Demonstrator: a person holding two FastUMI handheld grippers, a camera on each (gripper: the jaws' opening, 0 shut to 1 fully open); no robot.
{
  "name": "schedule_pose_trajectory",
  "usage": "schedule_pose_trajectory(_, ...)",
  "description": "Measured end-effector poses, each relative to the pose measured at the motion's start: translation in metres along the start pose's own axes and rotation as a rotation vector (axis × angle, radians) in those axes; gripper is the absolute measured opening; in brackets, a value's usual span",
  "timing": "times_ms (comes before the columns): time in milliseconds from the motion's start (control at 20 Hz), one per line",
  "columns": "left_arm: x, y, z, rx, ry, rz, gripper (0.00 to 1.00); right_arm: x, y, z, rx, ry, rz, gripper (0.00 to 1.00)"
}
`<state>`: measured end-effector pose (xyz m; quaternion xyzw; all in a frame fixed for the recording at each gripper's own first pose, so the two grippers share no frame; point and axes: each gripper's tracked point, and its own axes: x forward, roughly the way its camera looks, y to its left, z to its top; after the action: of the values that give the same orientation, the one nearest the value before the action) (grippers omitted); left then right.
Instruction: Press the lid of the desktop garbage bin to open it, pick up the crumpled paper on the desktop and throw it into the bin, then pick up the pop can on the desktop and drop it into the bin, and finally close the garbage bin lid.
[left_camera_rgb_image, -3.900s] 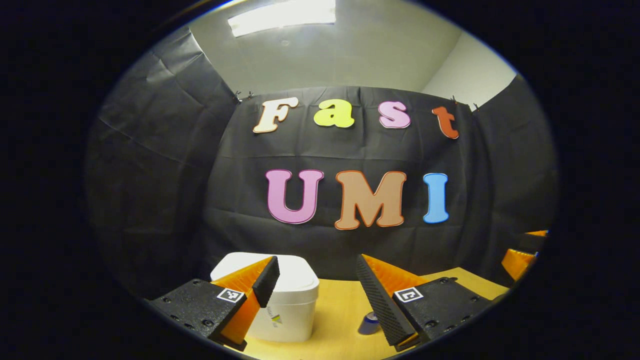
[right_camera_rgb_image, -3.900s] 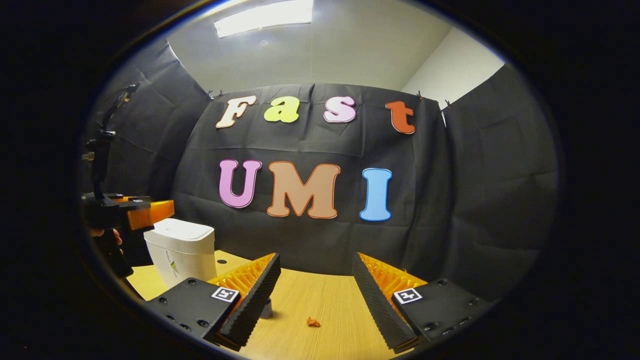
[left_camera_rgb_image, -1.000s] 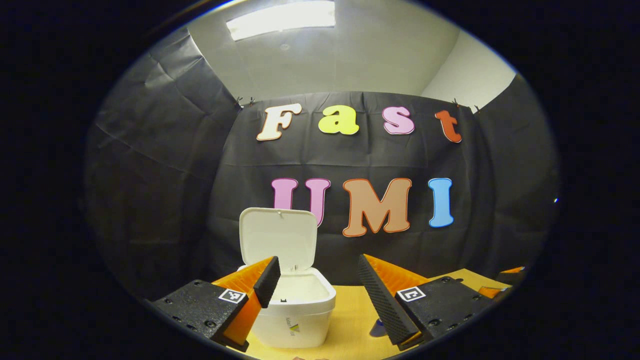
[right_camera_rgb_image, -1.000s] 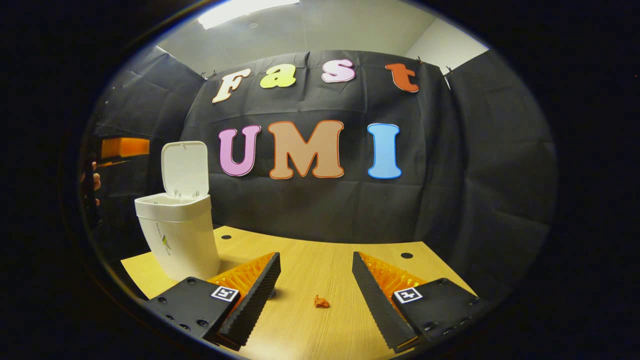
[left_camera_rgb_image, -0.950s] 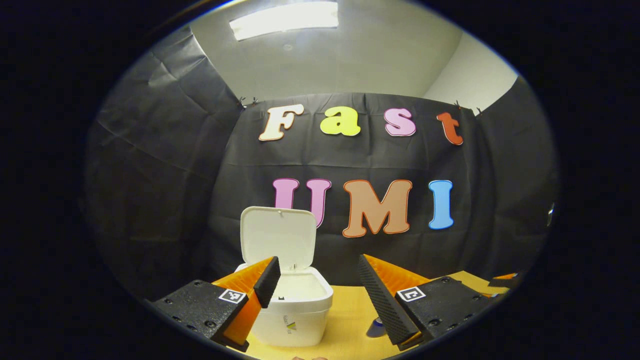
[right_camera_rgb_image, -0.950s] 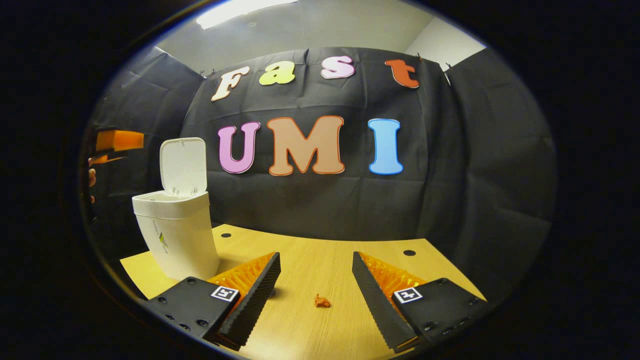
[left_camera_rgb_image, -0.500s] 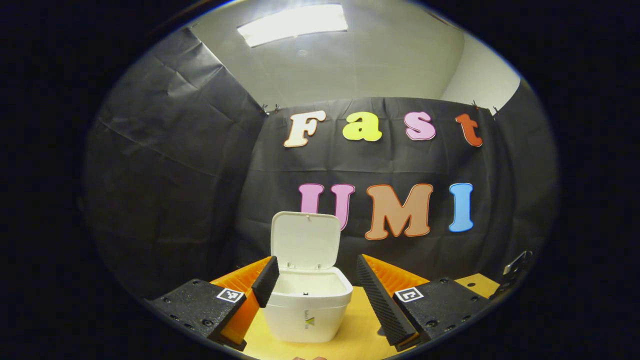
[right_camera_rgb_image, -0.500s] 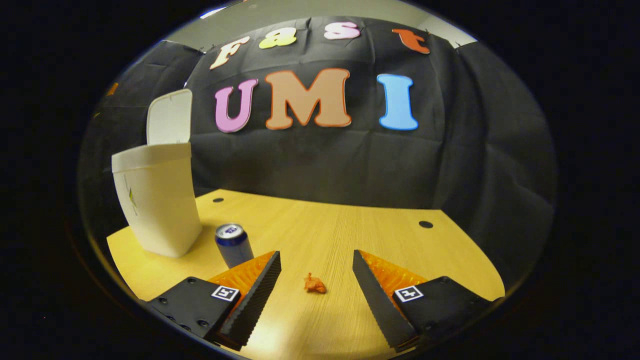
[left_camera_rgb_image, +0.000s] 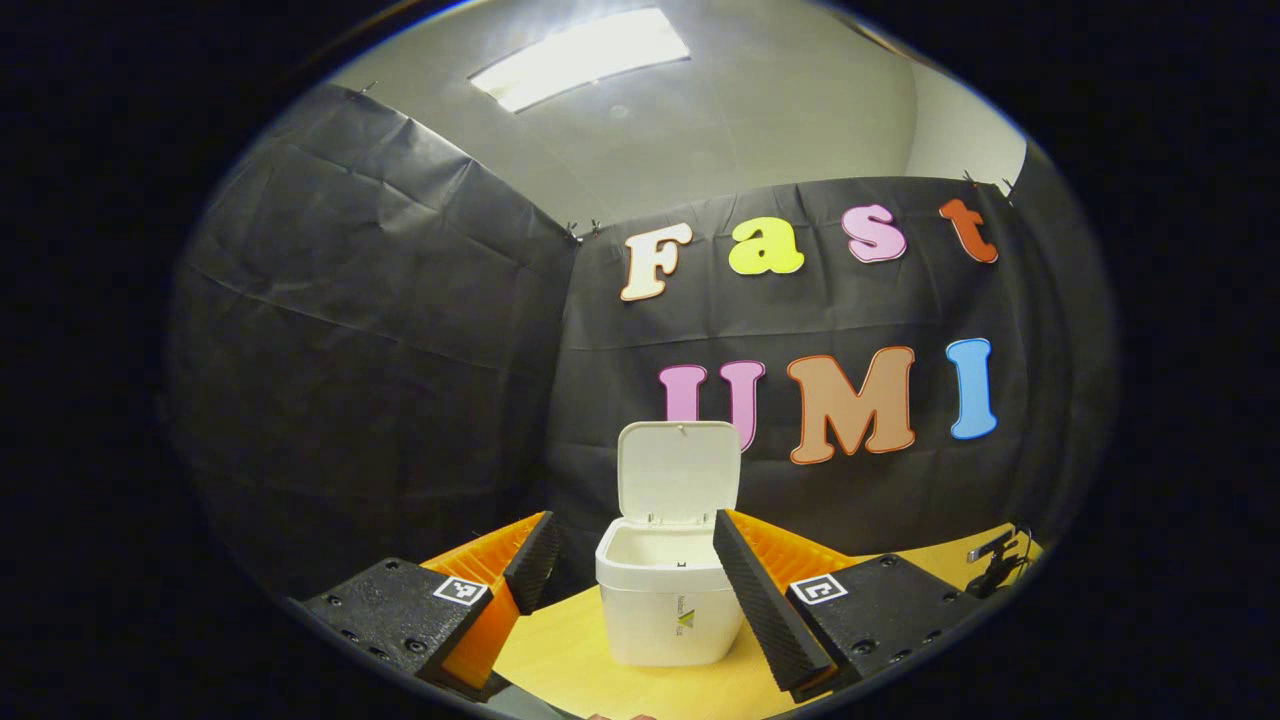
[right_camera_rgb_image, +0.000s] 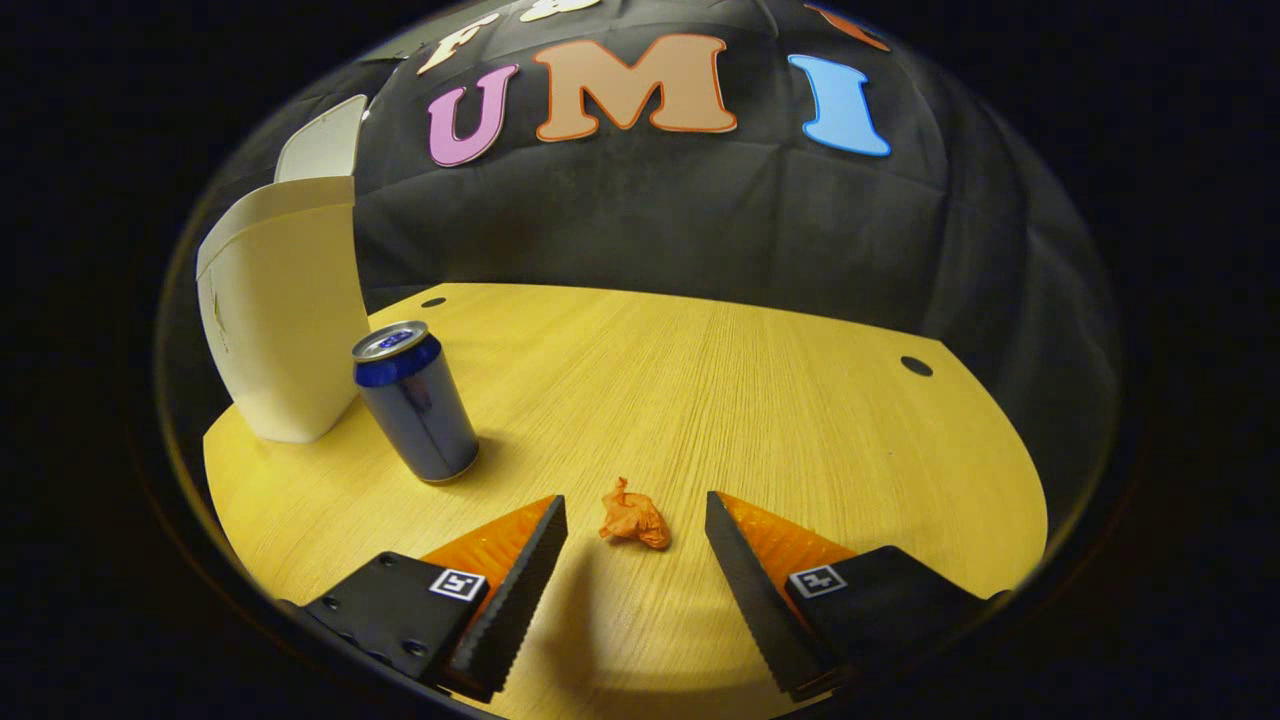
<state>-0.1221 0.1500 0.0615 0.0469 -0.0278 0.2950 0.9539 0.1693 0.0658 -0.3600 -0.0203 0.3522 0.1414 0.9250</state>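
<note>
Right tongs (right_camera_rgb_image: 635, 525) hang low over the worktop (right_camera_rgb_image: 760, 400), fingers spread wide and gripping nothing, and one small crumpled paper (right_camera_rgb_image: 633, 518) lies on the wood right between their tips, touching neither. One pop can (right_camera_rgb_image: 415, 402) stands upright ahead and to the left of those tongs, just beside the one white garbage bin (right_camera_rgb_image: 285, 320), farther left again. The bin's lid (right_camera_rgb_image: 322, 142) is flipped up, so the mouth is open. Over in the left gripper view, the left tongs (left_camera_rgb_image: 630, 545) are also released, two fingers apart and empty, with the same bin (left_camera_rgb_image: 668, 605) standing ahead between them, lid (left_camera_rgb_image: 679, 470) upright behind its opening. Two round holes show in the worktop, one ahead left near the bin, one ahead right.
</note>
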Motion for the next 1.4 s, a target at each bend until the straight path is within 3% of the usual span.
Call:
schedule_pose_trajectory(200,-0.006,-0.004,-0.002,-0.002,0.004,0.028,0.93,0.009,-0.001,-0.012,0.042,0.061,0.035,0.75)
schedule_pose_trajectory(300,-0.008,-0.012,-0.002,-0.006,0.007,0.019,0.93,0.010,0.000,-0.016,0.048,0.080,0.049,0.61)
schedule_pose_trajectory(350,-0.009,-0.017,-0.004,-0.007,0.012,0.010,0.93,0.011,0.000,-0.017,0.055,0.086,0.062,0.48)
schedule_pose_trajectory(400,-0.010,-0.021,-0.005,-0.008,0.013,0.000,0.93,0.011,-0.001,-0.016,0.058,0.085,0.064,0.46)
schedule_pose_trajectory(550,-0.010,-0.026,-0.002,-0.004,0.008,-0.013,0.93,0.008,-0.005,-0.007,0.059,0.050,0.062,0.21)
schedule_pose_trajectory(800,-0.003,-0.032,-0.003,-0.013,0.004,-0.057,0.93,-0.007,0.003,0.002,0.044,0.010,0.071,0.22)
schedule_pose_trajectory(850,0.000,-0.032,-0.002,-0.008,-0.003,-0.068,0.93,-0.015,0.007,0.009,0.046,-0.016,0.078,0.17)
schedule_pose_trajectory(1050,0.017,-0.032,-0.004,-0.035,-0.016,-0.134,0.93,-0.062,0.031,0.042,0.071,-0.113,0.105,0.17)
schedule_pose_trajectory(1400,0.061,-0.009,-0.025,-0.122,0.004,-0.249,0.93,-0.166,0.118,0.139,0.064,-0.304,0.173,0.17)
